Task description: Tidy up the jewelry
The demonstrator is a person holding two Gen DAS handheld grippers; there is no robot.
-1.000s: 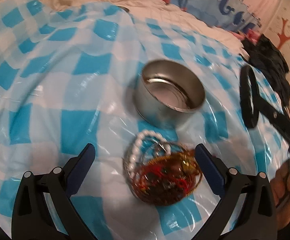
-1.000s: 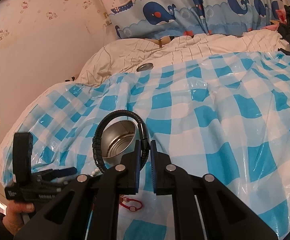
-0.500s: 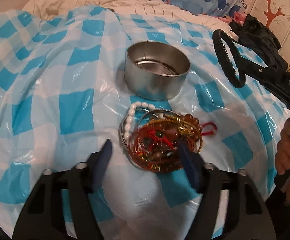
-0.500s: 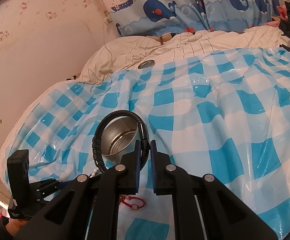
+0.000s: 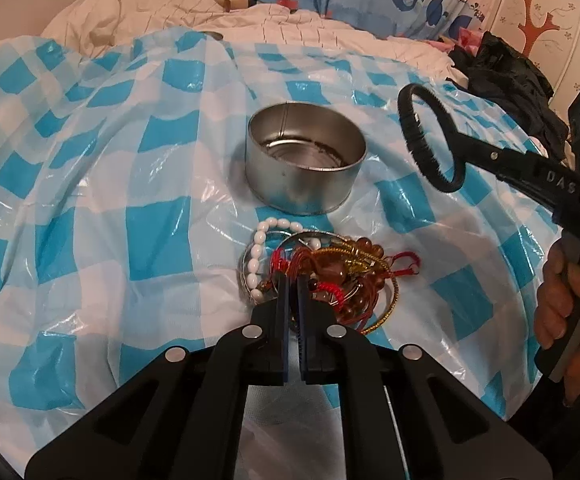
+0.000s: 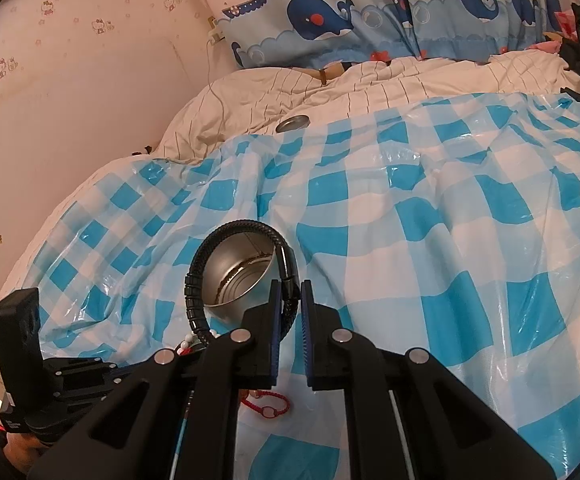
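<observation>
A tangled pile of jewelry (image 5: 330, 268) lies on the blue checked plastic sheet, with a white bead bracelet (image 5: 256, 258), amber beads and red cords. A round metal tin (image 5: 305, 160) stands just beyond it, open. My left gripper (image 5: 292, 280) is shut at the near edge of the pile, on a red cord strand as far as I can see. My right gripper (image 6: 290, 292) is shut on a black bangle (image 6: 198, 276) and holds it in the air to the right of the tin; it also shows in the left wrist view (image 5: 426, 140).
A metal lid (image 6: 293, 123) lies far back on the cream quilt (image 6: 330, 92). Dark clothes (image 5: 514, 80) are piled at the right. A red cord ring (image 6: 268, 406) lies below the right gripper. The whale curtain (image 6: 390, 8) hangs behind the bed.
My left gripper was wide open around the jewelry pile and has closed at its near edge. The right gripper with the black bangle has held nearly still beside the tin.
</observation>
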